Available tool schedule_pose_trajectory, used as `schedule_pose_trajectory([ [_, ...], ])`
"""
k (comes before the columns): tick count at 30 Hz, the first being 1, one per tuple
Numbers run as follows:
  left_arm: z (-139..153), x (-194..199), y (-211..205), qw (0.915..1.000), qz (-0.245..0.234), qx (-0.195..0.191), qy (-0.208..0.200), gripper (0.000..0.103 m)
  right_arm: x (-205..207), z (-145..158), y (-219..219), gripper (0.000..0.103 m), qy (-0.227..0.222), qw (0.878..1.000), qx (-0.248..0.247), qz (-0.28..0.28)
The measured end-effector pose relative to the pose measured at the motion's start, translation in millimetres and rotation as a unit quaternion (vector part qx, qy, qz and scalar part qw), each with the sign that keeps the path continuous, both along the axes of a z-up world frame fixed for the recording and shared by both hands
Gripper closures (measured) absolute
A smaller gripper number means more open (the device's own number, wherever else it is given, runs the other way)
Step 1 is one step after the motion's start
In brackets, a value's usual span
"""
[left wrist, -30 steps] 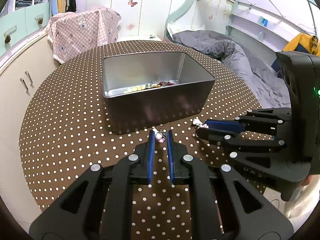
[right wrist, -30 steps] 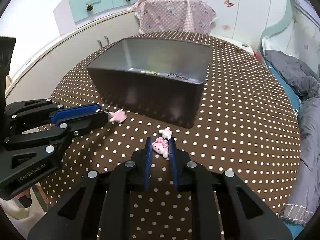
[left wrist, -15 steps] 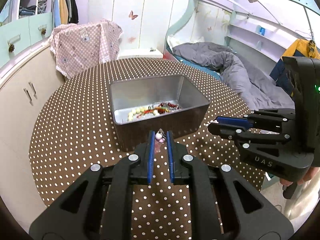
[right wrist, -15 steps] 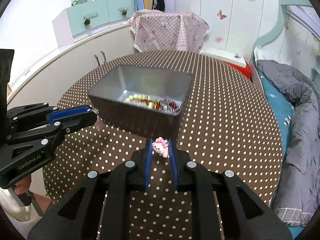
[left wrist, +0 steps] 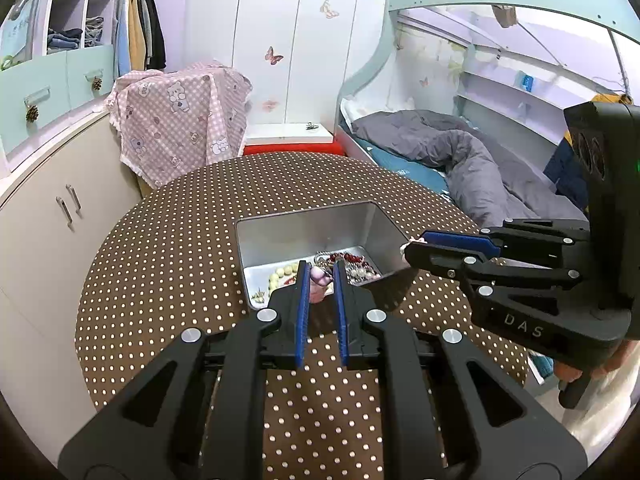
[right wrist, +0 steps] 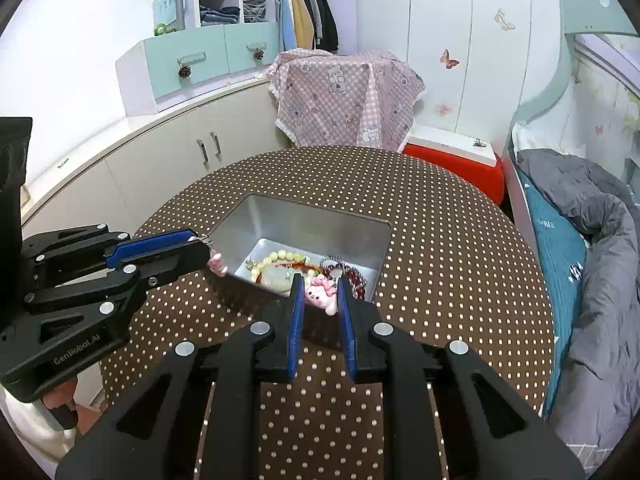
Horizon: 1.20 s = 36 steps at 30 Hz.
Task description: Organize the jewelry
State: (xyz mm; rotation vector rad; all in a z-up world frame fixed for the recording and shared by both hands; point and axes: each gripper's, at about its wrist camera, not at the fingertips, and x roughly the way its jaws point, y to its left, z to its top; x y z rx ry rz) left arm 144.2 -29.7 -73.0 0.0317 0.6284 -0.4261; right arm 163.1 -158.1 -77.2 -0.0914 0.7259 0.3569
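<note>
A metal tin point(right wrist: 384, 240) sits on a round table point(right wrist: 452, 256), bead bracelets point(right wrist: 280, 258) inside it — cupboards point(right wrist: 168, 168) to the left, a bed point(right wrist: 580, 240) right, a draped cloth point(right wrist: 344, 100) behind.

I see a small pink bunny-shaped charm point(right wrist: 320, 297) pinched between my right gripper point(right wrist: 319, 285)'s blue pads, tilted, hanging just above the near rim of the rectangular silver metal tin point(right wrist: 352, 236). A second small pink charm with a metal clasp point(left wrist: 320, 280) sits clamped in my left gripper point(left wrist: 320, 276). Ahead of and below both, on the tin's floor, lie a cream bead bracelet point(right wrist: 280, 258) and a dark red bead strand point(right wrist: 356, 276), tangled together.
</note>
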Motion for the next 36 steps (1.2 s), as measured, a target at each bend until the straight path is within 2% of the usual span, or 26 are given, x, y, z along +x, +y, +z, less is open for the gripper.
schedule_pose_trajectory([
  [15,-2,18,-4,0.9999,0.011,0.004,0.003,0.09,15,0,2,0.087,0.0,1.0,0.007,0.007],
  [16,-3,19,-3,0.9999,0.014,0.005,0.004,0.09,15,-1,1,0.083,0.001,1.0,0.009,0.006],
  [17,-4,21,-3,0.9998,0.016,0.009,0.009,0.09,16,-1,-1,0.074,0.004,1.0,0.01,0.001],
  [18,-5,23,-3,0.9996,0.019,0.013,0.017,0.084,16,-1,-2,0.065,0.003,1.0,0.011,-0.002],
  [19,-6,25,-2,0.9993,0.025,0.015,0.024,0.061,16,-1,-3,0.063,0.002,1.0,0.012,-0.006],
  [20,-7,25,-1,0.9992,0.03,0.013,0.023,0.046,16,-1,-5,0.063,0.002,1.0,0.01,-0.011],
  [21,-6,24,1,0.9991,0.039,0.009,0.015,0.037,16,-1,-6,0.062,0.002,1.0,0.007,-0.016],
  [36,-5,28,2,0.9987,0.045,0.015,0.018,0.037,15,0,-15,0.061,0.007,1.0,0.012,-0.027],
])
